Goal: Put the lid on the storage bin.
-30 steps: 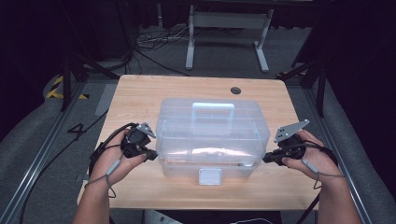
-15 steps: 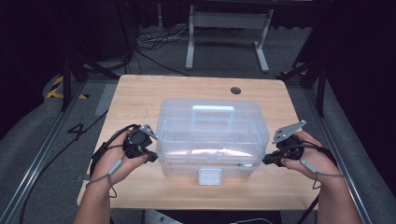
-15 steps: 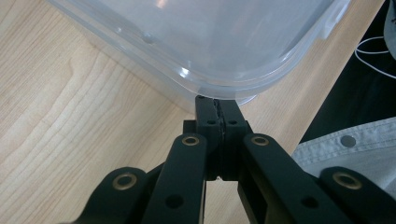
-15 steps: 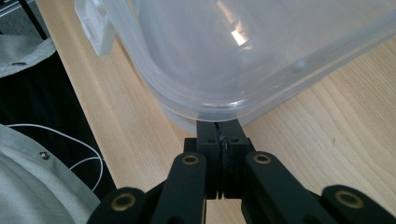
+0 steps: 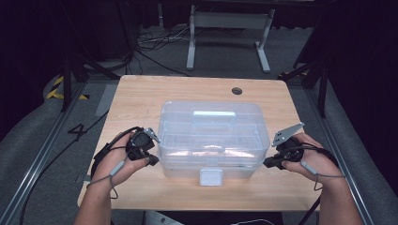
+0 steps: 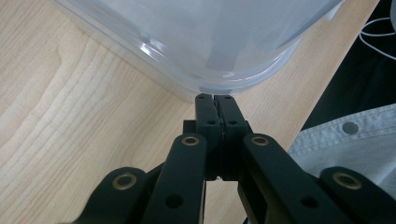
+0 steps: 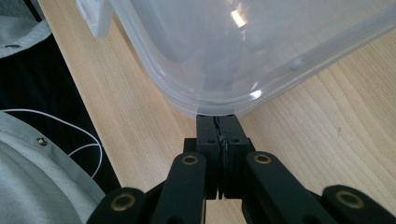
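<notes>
Jaws of left gripper (image 5: 152,160) and right gripper (image 5: 267,163) closed flat together, nothing between them. Tips set against the lower rim of clear plastic box (image 5: 211,136), one at each end. Box resting lid-on at centre of wooden table (image 5: 141,93), white latch (image 5: 210,177) facing the person.

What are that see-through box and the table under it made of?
The box looks like clear, slightly frosted glossy plastic: the table shows through its walls and light glints on them. The table looks like pale wood or wood-look laminate, matte, with visible grain lines.
</notes>
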A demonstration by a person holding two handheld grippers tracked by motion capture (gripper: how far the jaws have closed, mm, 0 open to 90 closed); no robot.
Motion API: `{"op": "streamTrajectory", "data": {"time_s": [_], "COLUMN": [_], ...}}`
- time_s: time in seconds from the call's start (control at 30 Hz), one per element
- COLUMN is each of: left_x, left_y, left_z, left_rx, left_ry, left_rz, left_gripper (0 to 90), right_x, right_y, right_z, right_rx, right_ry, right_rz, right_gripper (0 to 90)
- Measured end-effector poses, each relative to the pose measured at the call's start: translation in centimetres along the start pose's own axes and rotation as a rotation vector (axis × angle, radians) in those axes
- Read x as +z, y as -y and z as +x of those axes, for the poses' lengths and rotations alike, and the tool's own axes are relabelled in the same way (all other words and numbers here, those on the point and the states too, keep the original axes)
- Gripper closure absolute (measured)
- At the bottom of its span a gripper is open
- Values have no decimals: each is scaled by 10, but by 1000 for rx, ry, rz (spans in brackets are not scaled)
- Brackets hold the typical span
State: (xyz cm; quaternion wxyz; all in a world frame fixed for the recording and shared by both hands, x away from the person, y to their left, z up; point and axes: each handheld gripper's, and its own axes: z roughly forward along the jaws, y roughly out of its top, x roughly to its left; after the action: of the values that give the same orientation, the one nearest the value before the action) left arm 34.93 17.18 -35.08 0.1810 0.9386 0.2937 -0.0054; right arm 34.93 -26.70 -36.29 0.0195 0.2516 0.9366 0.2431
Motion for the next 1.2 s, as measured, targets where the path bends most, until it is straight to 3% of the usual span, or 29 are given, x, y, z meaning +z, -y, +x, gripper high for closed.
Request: {"op": "streamTrajectory", "data": {"time_s": [0.3, 0.57, 0.83, 1.2], "left_x": [3, 6, 9, -6], "left_y": [0, 1, 4, 24], "left_z": [0, -1, 2, 6], "left_rx": [8, 17, 18, -57], "left_ry": [8, 46, 56, 28], "left_rz": [27, 31, 59, -56], "left_gripper": [897, 894, 844, 833], "right_x": [2, 2, 1, -11], "right_y": [1, 3, 7, 16], "right_z": [0, 1, -2, -8], "right_rx": [3, 10, 21, 47], "right_ry": [-1, -33, -29, -14], "right_rz": [27, 27, 26, -47], "right_gripper": [889, 868, 838, 763]}}
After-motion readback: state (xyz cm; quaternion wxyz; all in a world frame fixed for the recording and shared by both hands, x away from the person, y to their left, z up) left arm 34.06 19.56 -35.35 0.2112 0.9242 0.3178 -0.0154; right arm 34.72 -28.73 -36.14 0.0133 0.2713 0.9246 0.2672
